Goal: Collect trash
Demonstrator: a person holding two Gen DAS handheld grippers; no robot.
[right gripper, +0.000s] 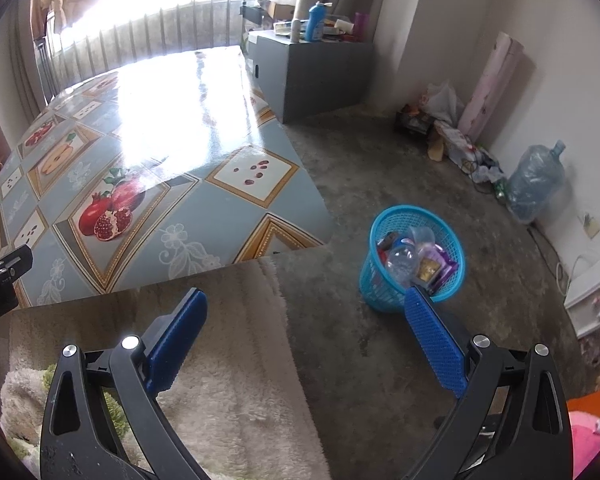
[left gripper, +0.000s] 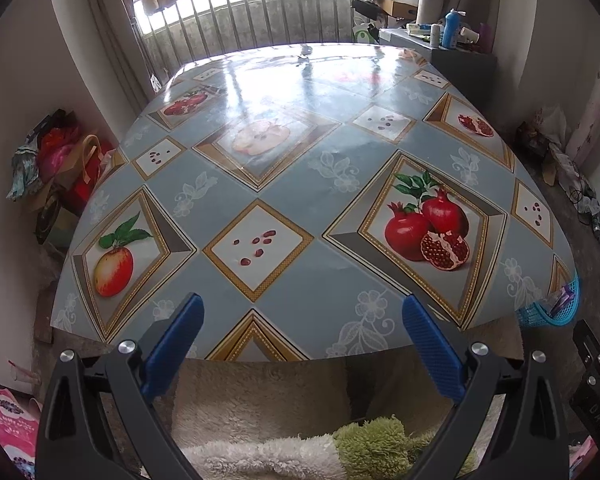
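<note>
Left tongs (left gripper: 302, 312): spread wide, holding nothing, poised over the near edge of the tabletop (left gripper: 300, 184).
Tabletop: glossy fruit-print cloth, no loose items on it; far edge against a railed window.
Right tongs (right gripper: 306, 308): spread, holding nothing, above bare concrete floor (right gripper: 380, 168) off the tabletop's right edge.
Blue mesh basket (right gripper: 384, 292): on the floor, apart from the tabletop corner; holds a plastic bottle (right gripper: 402, 260) and wrappers (right gripper: 436, 266).
Open floor around the basket; clutter and a water jug (right gripper: 536, 178) line the right wall.
Writing: none legible.
</note>
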